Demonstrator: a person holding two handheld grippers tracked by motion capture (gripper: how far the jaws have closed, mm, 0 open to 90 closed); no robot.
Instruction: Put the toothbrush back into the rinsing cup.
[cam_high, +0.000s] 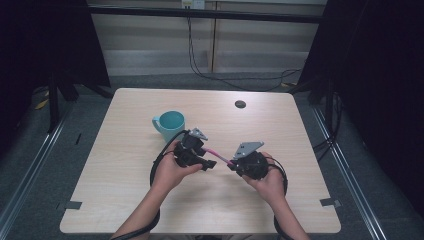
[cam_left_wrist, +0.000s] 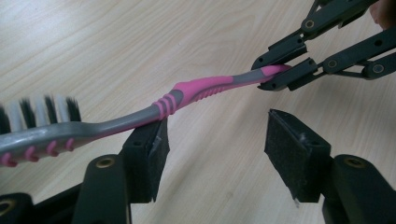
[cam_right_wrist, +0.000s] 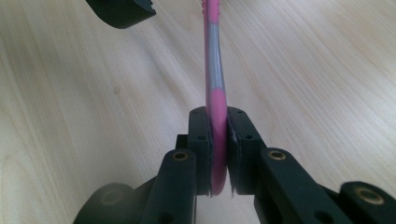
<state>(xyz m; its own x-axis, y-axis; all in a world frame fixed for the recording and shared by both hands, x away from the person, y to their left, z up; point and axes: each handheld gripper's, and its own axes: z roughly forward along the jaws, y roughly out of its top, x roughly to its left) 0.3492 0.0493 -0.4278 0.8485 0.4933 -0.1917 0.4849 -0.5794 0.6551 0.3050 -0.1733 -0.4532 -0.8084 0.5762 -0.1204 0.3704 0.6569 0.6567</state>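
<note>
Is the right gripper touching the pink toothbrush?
Touching. The right gripper view shows the right gripper with its fingers pressed on both sides of the toothbrush handle.

Right tool (cam_right_wrist: 218, 154) clamps pink-grey toothbrush (cam_right_wrist: 214, 79) handle.

Even, soft overhead light on the pale table (cam_high: 125, 165); dark surroundings at both sides. Shadows faint. Both gripper views are sharp centrally, with near jaws and bristles (cam_left_wrist: 44, 112) slightly blurred.

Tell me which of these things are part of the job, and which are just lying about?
In use:
- toothbrush
- right hand-held gripper, clamped on its handle end
- left hand-held gripper, open beside it

Possibly idle:
- teal mug
- table
</note>
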